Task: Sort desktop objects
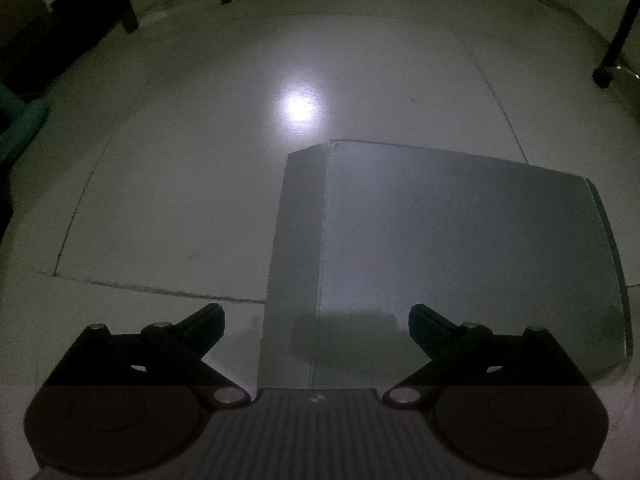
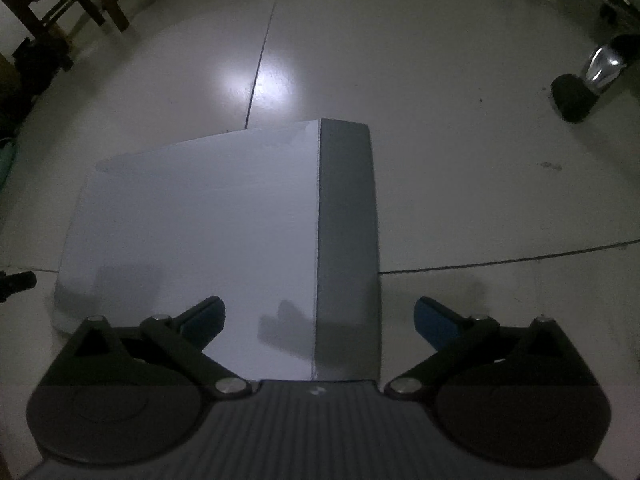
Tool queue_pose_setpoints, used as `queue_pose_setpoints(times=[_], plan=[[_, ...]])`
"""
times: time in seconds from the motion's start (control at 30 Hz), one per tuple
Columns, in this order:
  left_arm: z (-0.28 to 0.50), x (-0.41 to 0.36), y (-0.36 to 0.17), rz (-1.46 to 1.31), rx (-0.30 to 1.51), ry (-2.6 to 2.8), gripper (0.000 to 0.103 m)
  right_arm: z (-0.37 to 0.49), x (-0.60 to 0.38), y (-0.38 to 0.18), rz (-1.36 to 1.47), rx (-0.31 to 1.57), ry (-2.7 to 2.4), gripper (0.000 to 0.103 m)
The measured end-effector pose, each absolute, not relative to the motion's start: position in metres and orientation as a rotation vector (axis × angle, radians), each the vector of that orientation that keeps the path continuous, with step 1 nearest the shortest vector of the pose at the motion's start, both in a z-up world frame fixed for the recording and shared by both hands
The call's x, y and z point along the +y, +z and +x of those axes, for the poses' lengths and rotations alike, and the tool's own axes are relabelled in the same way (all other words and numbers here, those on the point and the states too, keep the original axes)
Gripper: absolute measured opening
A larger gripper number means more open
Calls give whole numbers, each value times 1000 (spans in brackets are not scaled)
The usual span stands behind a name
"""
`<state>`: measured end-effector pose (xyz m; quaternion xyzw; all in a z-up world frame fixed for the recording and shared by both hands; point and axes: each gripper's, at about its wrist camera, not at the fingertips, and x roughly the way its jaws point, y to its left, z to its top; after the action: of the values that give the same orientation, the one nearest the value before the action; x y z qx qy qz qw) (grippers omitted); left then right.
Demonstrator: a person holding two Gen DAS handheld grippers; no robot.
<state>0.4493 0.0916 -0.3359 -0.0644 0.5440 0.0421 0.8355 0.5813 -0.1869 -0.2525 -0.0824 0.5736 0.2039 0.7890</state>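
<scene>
Dim room, both views looking steeply down at a tiled floor (image 1: pixel 168 200).

Left tongs (image 1: pixel 316 322): spread wide, nothing between them. The left finger hangs over bare tile, the right finger over the top of a grey box (image 1: pixel 460 248). No contact visible.

The box stands on the floor, seen from above. In the left view its broad top face fills the right half and a narrower, darker side face shows along its left edge. The corner between those faces runs up from between the tongs. A soft shadow lies across the near part of the top.

Right tongs (image 2: pixel 318 318): also spread wide, gripping nothing. Blue pads (image 2: pixel 436 322) show on the inner faces of the fingers. The left finger is over the top of the box (image 2: pixel 200 224), the right finger over floor (image 2: pixel 480 184). Here the side face is on the right of the box, darker than the pale top. Finger shadows fall on the top and on the tile beside it.

A bright lamp reflection (image 1: pixel 298 106) sits on the tile beyond the box, apart from it.

Surroundings: dark wooden legs (image 2: pixel 92 0) at upper left; a chair castor (image 2: pixel 574 98) with a chrome arm at upper right, well apart from the box. Something teal (image 1: pixel 20 128) at the left edge, too dark to make out.
</scene>
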Motion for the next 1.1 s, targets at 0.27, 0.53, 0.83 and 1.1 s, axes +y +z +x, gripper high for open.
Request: queue_pose_setpoints(times=[0.27, 0.53, 0.83, 1.1], plan=[[449, 90, -353, -109, 1107, 52, 102, 598, -185, -274, -194, 1274, 450, 103], [444, 98, -379, -101, 1084, 3, 103, 596, -191, -295, -127, 1298, 465, 103], [440, 104, -403, -67, 1105, 0, 103, 585, -188, -300, -111, 1303, 475, 103], [447, 100, -406, -150, 1126, -93, 103, 583, -192, -292, -17, 1294, 519, 103]])
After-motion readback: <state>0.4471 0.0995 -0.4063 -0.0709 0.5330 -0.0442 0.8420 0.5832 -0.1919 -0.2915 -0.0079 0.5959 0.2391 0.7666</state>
